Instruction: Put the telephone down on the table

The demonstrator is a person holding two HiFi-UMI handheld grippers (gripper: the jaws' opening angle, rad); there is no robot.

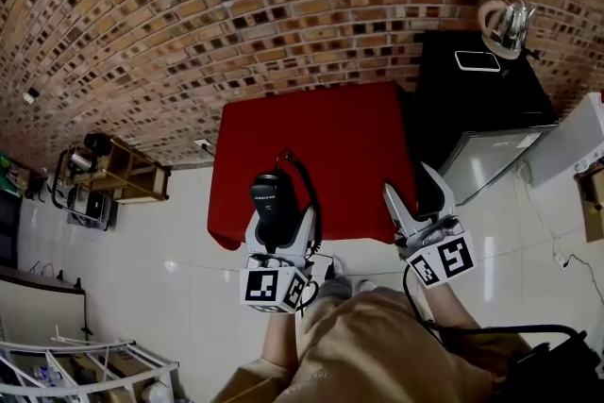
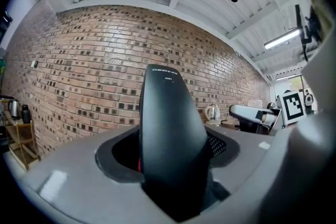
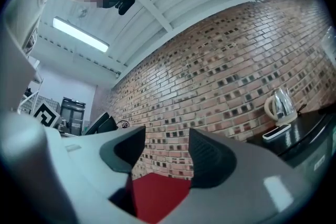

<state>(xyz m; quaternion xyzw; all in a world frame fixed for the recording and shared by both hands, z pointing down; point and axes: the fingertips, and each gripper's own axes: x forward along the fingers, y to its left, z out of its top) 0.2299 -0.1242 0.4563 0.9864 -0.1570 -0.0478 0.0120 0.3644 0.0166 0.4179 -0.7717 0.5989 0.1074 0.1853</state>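
Observation:
In the head view my left gripper is shut on a black telephone, which stands upright between its jaws. A black cord loops from it down past the gripper. The gripper hangs over the near edge of the red table. The left gripper view has the telephone filling the gap between the fingers. My right gripper hovers at the table's near right corner, open and empty. In the right gripper view its jaws stand apart with only the red table showing between them.
A black cabinet stands right of the table, carrying a steel kettle and a flat white-edged device. A wooden shelf cart sits far left by the brick wall. A white wire rack is at the bottom left.

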